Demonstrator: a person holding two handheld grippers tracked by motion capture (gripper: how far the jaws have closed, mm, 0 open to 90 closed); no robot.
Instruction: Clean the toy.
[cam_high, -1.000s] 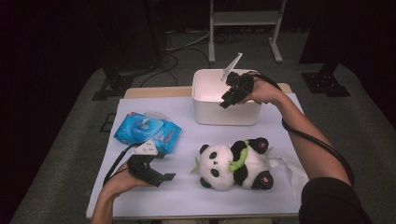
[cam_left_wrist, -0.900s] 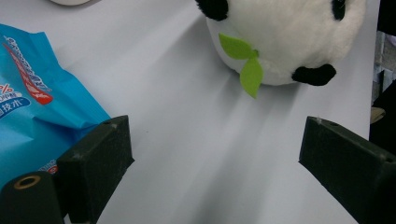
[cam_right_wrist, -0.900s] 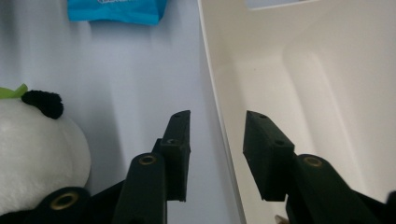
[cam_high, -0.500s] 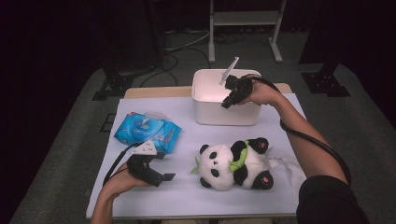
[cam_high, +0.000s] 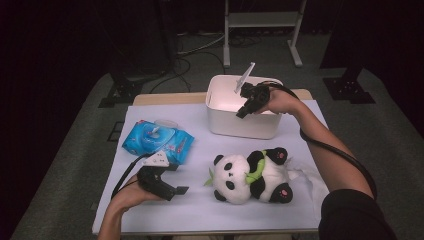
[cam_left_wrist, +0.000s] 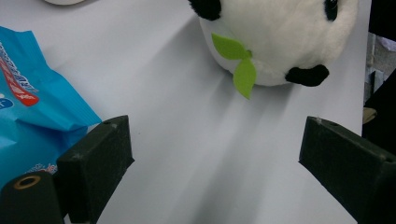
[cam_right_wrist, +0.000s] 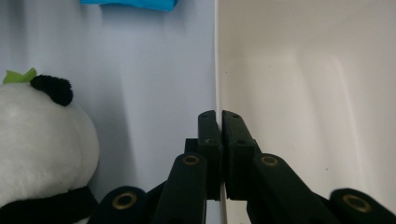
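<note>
My right gripper sits at the front rim of the white bin, and its fingers have just been closing; in the right gripper view they are clamped on the bin's thin wall, one finger outside it and one inside. The bin stands at the far side of the white surface, its inside bare where I can see it. A white flat piece slants up from the bin just beside my right hand; I cannot tell what it is. Nearer to me than the bin lies the panda plush, on its back with its head toward my left and a green leaf at its head. Left of the bin, well apart from it, lies the blue wipes pack. My left gripper rests low over the surface, on the near side of the pack and farther from the bin than the panda's head; its fingers are spread wide with bare surface between them, gripping nothing.
</note>
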